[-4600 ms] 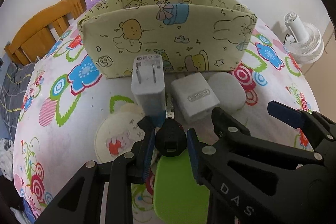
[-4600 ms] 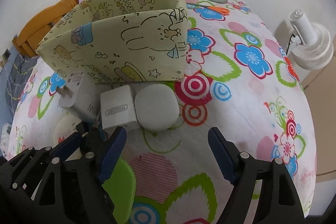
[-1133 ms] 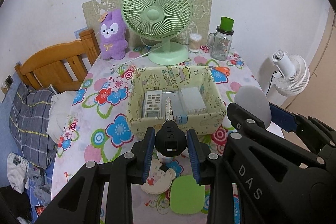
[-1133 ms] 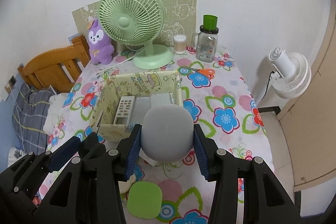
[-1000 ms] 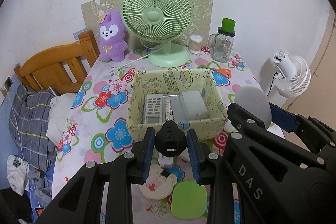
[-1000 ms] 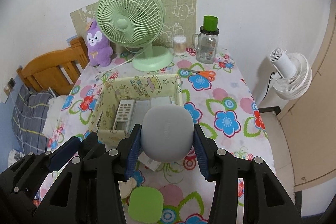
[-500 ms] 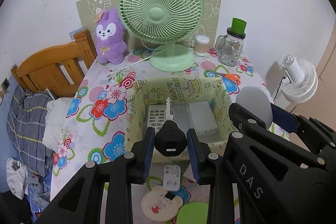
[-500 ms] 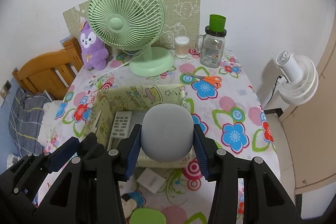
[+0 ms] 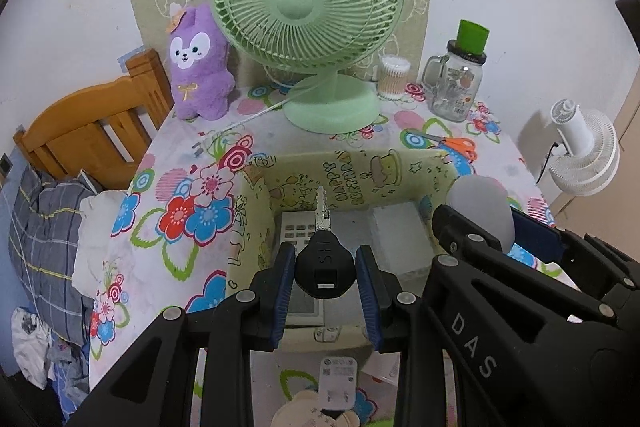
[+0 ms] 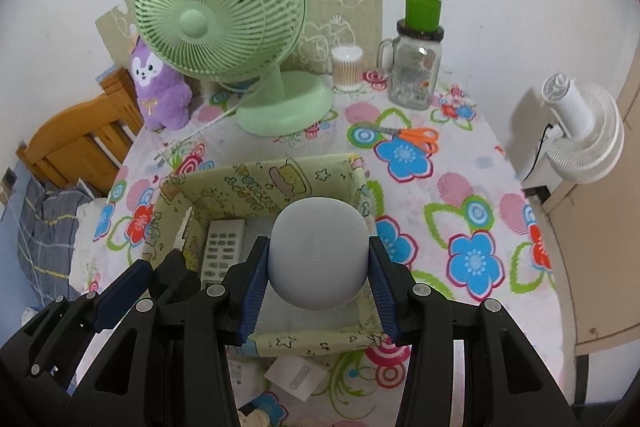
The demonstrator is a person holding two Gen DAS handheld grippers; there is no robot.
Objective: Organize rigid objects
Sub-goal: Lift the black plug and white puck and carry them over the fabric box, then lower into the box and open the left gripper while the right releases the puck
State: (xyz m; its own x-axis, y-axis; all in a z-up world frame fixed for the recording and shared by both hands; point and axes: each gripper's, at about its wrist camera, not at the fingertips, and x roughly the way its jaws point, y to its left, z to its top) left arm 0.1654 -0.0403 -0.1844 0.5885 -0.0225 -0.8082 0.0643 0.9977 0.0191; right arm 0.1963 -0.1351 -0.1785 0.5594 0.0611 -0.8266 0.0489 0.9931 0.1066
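My left gripper (image 9: pixel 325 273) is shut on a black-headed key (image 9: pixel 324 269) whose metal blade points forward over the yellow cartoon-print fabric basket (image 9: pixel 360 173). Held the same way, a pale grey rounded case (image 10: pixel 318 255) sits clamped in my right gripper (image 10: pixel 318 269), hanging above the basket (image 10: pixel 272 175). Inside the basket lie a white remote control (image 10: pixel 222 247) and a white box (image 9: pixel 400 231). On the cloth in front of the basket rest a white plug adapter (image 9: pixel 337 383) and a white square charger (image 10: pixel 294 375).
A green desk fan (image 9: pixel 308 11), a purple plush toy (image 9: pixel 198 67), a cotton-swab jar (image 9: pixel 394 77), a glass mug jar with green lid (image 9: pixel 458 83) and orange scissors (image 10: pixel 412 137) stand behind the basket. A white floor fan (image 10: pixel 580 131) is right, a wooden bed frame (image 9: pixel 92 123) left.
Both grippers moved forward and down with their loads, from in front of the basket to above its inside. The fan and jars look larger.
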